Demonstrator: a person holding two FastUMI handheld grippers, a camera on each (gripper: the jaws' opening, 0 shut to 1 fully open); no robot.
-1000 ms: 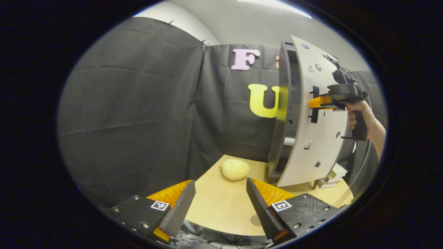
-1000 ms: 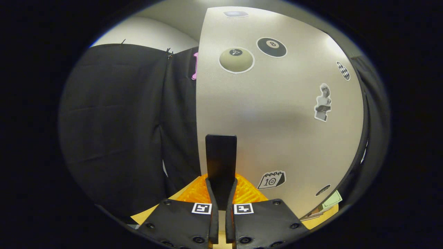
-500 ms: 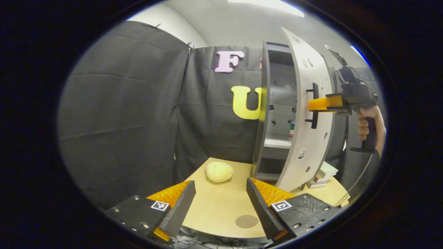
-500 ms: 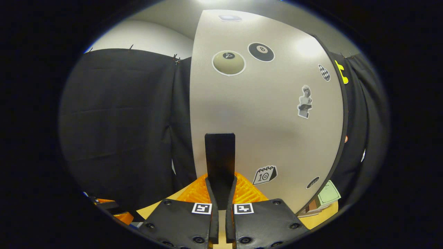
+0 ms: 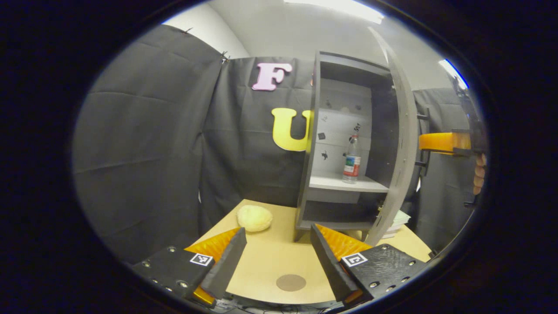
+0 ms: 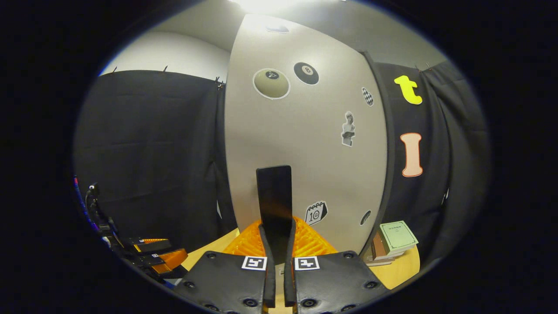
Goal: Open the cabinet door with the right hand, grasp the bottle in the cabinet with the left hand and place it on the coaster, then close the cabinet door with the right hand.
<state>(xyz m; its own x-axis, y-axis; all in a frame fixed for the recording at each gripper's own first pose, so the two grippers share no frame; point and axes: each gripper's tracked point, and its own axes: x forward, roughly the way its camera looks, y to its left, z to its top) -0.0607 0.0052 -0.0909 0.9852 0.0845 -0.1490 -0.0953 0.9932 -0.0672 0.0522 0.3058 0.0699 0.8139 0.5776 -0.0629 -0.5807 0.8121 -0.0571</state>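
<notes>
Nearest the left gripper view's lens, the left gripper point(image 5: 279, 257) hangs over the front edge of the wooden table point(image 5: 266, 261) with its fingers spread wide and nothing between them. Just ahead of it on the tabletop lies the round brown coaster point(image 5: 291, 282), bare. Farther back sits a pale yellow lump point(image 5: 254, 218), and beyond that stands the cabinet point(image 5: 314, 144), its door point(image 5: 399, 144) swung wide. On the middle shelf point(image 5: 344, 183) the bottle point(image 5: 351, 159) stands upright, well apart from the left gripper.

The bottle looks like clear plastic with a wrap label, so probably light, slightly yielding and smooth; a grip around the labelled body, below the neck, seems safest, as a tall narrow bottle could tip. Its label is too small to read.

At the right gripper view's bottom, the right gripper point(image 6: 276, 235) is clamped on the door's black handle point(image 6: 273, 196). Door stickers include an eight-ball marked "8" and a calendar marked "10".
</notes>
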